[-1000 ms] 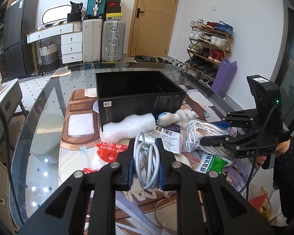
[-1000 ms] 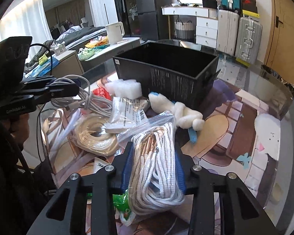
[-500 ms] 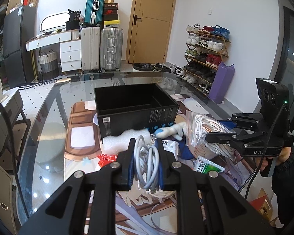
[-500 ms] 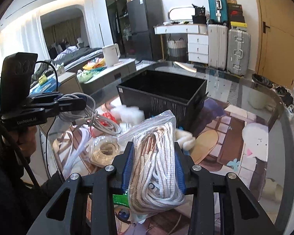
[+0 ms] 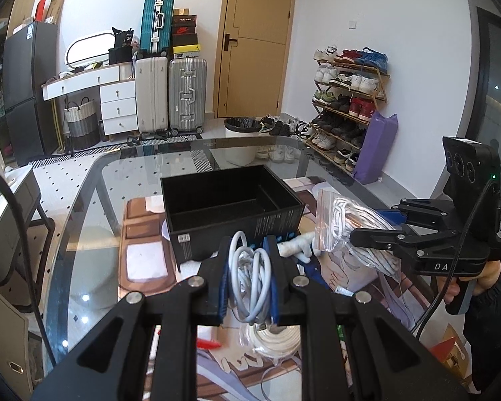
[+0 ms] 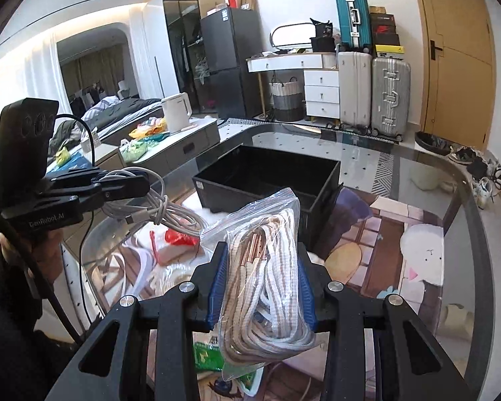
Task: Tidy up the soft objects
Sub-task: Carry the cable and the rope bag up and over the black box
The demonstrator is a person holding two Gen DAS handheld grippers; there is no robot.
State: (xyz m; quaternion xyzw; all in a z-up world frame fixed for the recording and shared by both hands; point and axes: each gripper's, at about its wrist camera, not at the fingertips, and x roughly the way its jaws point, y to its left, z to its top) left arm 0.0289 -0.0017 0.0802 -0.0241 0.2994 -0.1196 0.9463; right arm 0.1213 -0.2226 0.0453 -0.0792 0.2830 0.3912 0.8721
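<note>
A grey cable bundle point(image 5: 249, 282) is clamped by the left gripper point(image 5: 248, 287); a bagged rope point(image 6: 267, 280) is clamped by the right gripper point(image 6: 260, 287), the black box point(image 6: 267, 180) at 12 o'clock.

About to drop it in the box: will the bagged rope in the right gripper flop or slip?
Probably floppy: the bagged rope bulges and sags below the right gripper. Its glossy plastic looks slippery, so it may slide. Likely light.
</note>
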